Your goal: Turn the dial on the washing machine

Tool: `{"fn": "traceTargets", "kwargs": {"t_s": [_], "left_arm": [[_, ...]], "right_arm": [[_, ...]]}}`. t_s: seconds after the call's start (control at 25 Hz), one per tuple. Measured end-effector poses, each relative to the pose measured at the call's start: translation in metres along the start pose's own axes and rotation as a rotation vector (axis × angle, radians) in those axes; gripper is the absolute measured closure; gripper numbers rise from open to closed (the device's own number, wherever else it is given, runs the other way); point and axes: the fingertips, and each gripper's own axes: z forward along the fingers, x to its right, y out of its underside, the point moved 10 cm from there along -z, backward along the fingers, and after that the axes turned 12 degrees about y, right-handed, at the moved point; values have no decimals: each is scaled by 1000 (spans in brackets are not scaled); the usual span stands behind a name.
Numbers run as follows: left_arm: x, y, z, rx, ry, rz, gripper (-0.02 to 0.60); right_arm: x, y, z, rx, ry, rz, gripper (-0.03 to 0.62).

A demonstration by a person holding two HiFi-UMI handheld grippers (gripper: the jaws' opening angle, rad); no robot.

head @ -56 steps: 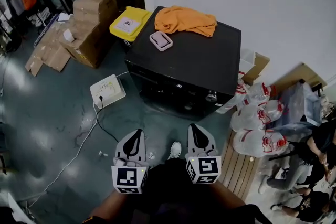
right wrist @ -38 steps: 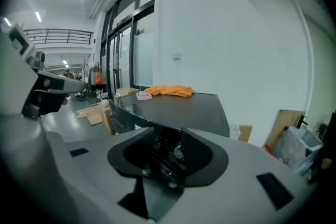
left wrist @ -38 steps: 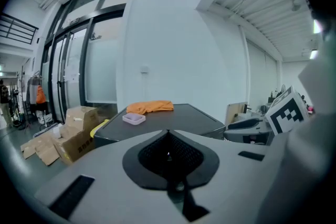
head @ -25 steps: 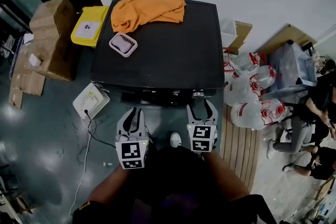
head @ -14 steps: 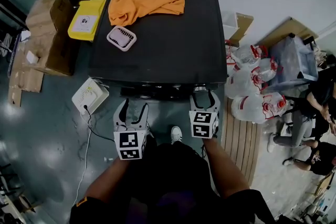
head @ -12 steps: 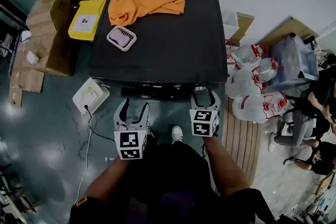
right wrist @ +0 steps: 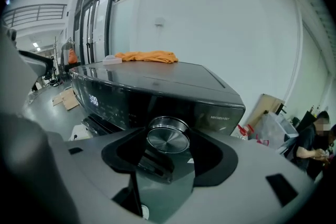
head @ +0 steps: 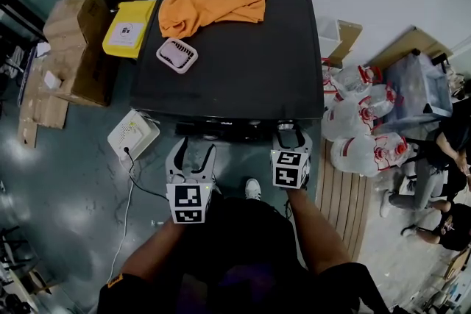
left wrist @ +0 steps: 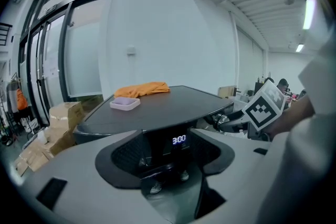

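Note:
The black washing machine [head: 228, 70] stands in front of me, its display [left wrist: 179, 139] reading 3:00. Its silver dial [right wrist: 168, 136] sits at the right end of the front panel. My right gripper [right wrist: 169, 150] straddles the dial [head: 285, 126]; its jaws have just been closing a little, but gaps still show on both sides. In the head view the right gripper [head: 287, 131] is at the panel's right end. My left gripper [head: 190, 152] hangs before the panel's left part; its jaws have just been opening and stand wide with nothing between them [left wrist: 165, 153].
An orange cloth [head: 213, 2] and a pink tray [head: 176, 55] lie on the machine's lid. Cardboard boxes [head: 73, 48] and a yellow box [head: 129, 29] stand to the left. A white box with a cable [head: 132, 134] lies on the floor. Plastic bags [head: 360, 121] and seated people [head: 441, 158] are to the right.
The left gripper's jaws went from shut to wide open. The right gripper sank and came forward until its jaws straddle the dial.

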Motion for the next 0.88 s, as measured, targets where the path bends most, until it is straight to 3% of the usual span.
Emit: {"fn": "traceTargets", "kwargs": {"t_s": [0.16, 0.4, 0.52, 0.68, 0.88], "left_arm": [[0, -2, 1, 6, 7, -5, 318], [-1, -4, 6, 17, 16, -28, 318], [-1, -4, 8, 7, 6, -27, 319], [1, -5, 10, 6, 1, -23, 319], [3, -6, 7, 1, -11, -7, 319]], "right_arm": [[10, 5, 4, -18, -69, 129, 321], [32, 15, 13, -55, -246, 402, 319], [35, 15, 15, -71, -288, 435, 318], [29, 13, 10, -57, -227, 319, 311], [-2, 9, -11, 40, -38, -81, 301]]}}
